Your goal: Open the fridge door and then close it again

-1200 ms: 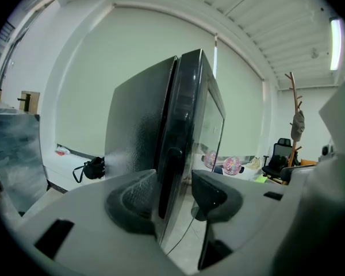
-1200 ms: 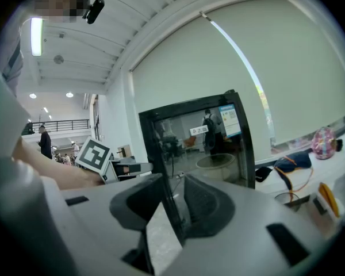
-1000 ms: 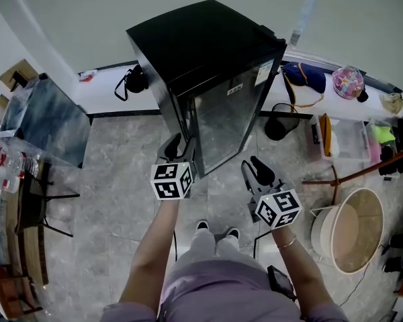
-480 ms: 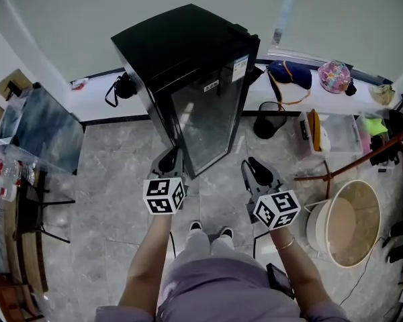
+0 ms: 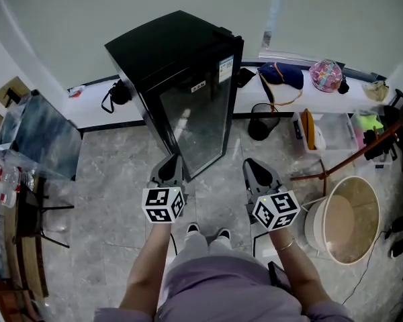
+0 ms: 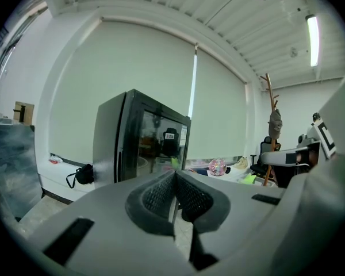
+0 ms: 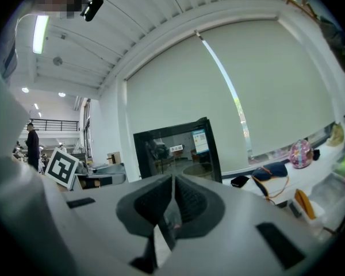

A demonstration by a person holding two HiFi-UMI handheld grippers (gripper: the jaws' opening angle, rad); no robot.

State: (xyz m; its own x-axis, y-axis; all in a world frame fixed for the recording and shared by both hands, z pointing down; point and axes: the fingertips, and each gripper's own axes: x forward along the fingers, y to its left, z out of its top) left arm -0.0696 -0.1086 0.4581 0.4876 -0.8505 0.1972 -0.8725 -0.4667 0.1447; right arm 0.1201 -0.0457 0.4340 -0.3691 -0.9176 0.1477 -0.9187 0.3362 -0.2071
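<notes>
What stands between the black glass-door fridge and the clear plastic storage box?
A round black bin stands between the black glass-door fridge and the clear plastic box, seen in the head view.

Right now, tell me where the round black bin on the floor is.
In the head view the round black bin stands just right of the black glass-door fridge, below the navy bag on the white ledge.

Grey tools [image 5: 171, 165] carry black-and-white marker cubes [image 5: 162, 204]; lilac clothing [image 5: 218, 280].
</notes>
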